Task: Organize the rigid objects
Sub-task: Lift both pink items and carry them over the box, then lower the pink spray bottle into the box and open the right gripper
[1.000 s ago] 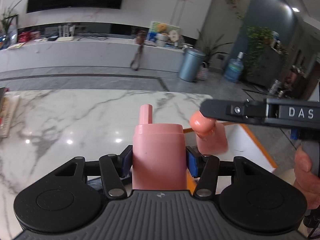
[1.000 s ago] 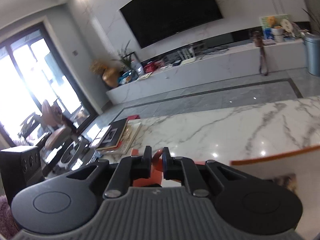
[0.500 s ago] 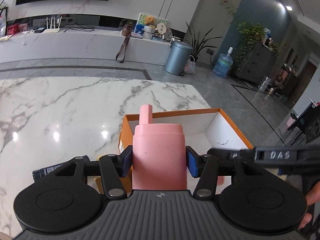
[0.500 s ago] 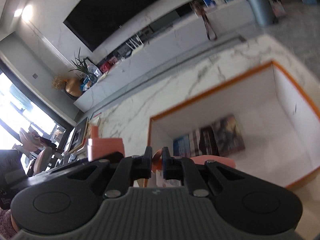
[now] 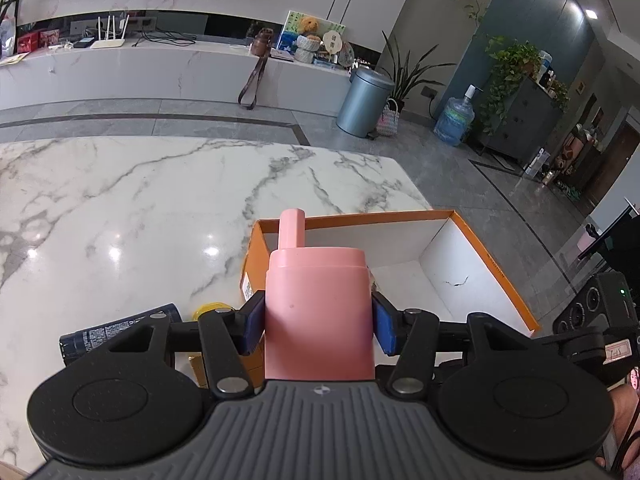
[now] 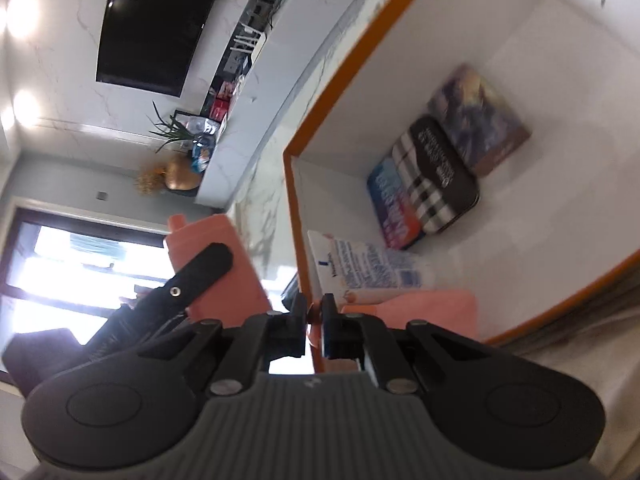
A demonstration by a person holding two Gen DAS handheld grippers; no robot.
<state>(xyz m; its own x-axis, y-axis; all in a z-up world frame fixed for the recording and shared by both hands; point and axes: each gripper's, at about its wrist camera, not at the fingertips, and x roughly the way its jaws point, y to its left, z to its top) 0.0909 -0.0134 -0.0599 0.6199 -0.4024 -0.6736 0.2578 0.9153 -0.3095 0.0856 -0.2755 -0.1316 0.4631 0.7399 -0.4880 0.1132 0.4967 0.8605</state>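
Observation:
A pink pump bottle (image 5: 316,312) stands upright between the blue pads of my left gripper (image 5: 318,320), which is shut on it just in front of the near left corner of the orange-rimmed white box (image 5: 360,216). The right wrist view is rolled on its side and looks into the same box (image 6: 340,76). My right gripper (image 6: 315,316) hangs low at the box's near end, its jaws closing on a thin part of a second pink container (image 6: 424,308) that lies against the box floor. The left gripper's finger (image 6: 200,268) and its pink bottle (image 6: 224,240) show just outside the box wall.
Inside the box lie a white tube with blue print (image 6: 372,268), a striped tin (image 6: 436,176) and a picture pack (image 6: 480,120). On the marble table (image 5: 120,200), a dark blue tube (image 5: 120,332) and a yellow item (image 5: 210,308) lie left of the box. A hand (image 5: 624,408) shows at the right.
The right gripper has rolled over and sunk from above the table into the box with its pink container. The left gripper swung towards the box, then kept still.

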